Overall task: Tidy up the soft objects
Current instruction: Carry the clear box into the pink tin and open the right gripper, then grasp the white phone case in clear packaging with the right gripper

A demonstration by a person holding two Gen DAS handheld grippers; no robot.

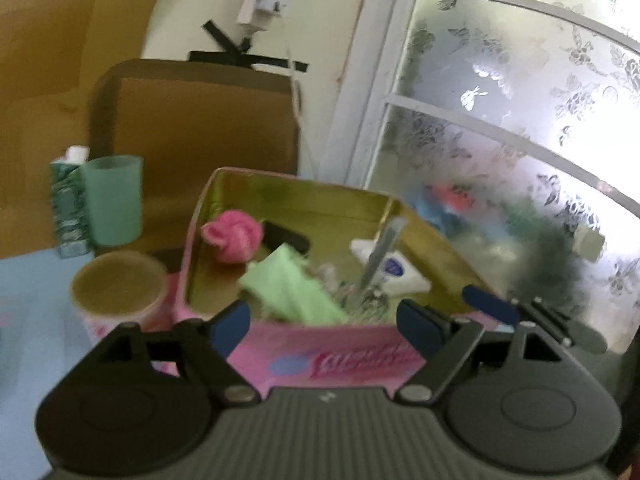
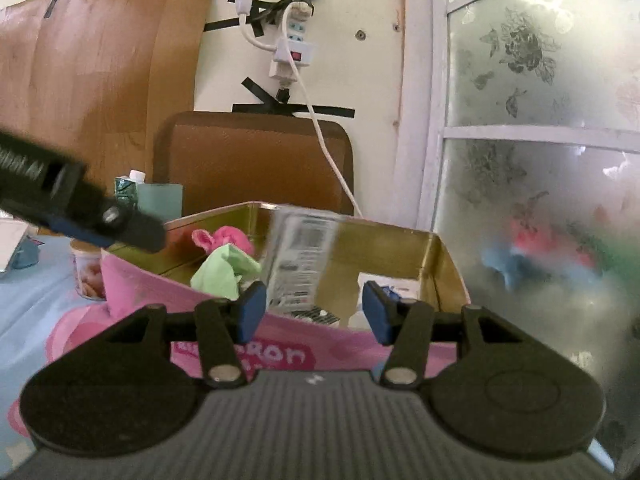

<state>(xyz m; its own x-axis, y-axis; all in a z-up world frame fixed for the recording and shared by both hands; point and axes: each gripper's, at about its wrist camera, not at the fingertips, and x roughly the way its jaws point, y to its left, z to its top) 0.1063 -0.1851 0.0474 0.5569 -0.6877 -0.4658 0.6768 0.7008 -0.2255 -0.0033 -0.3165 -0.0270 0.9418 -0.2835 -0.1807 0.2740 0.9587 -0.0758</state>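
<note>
- Left tool (image 1: 322, 326) nearest cam in left view: blue pads wide apart, nothing btwn them, hovering over near wall of pink tin (image 1: 320, 360).
- Right tool (image 2: 312, 314) pads part-open w/ clear gap; no contact w/ anything. Carded pack (image 2: 304, 256) stands upright in tin just beyond the gap, blurred.
- Tin has gold inside, sits on light-blue surface (image 1: 28, 300).
- In tin: pink ball (image 1: 232, 238) at back left, green cloth (image 1: 292, 288) just in front of it, leaning toward near wall. White packet (image 1: 392, 270) on tin's right side.
- Dark flat item behind ball, can't tell what.
- Right view: left tool's finger (image 2: 136, 228) reaches in from left over tin's left rim.
- Left of tin: round tub (image 1: 120, 288), touching or just beside tin, can't tell which. Behind it a teal cup (image 1: 114, 200) & green carton (image 1: 68, 208), side by side.
- Brown board (image 1: 200, 120) & patterned window (image 1: 520, 100) behind.
</note>
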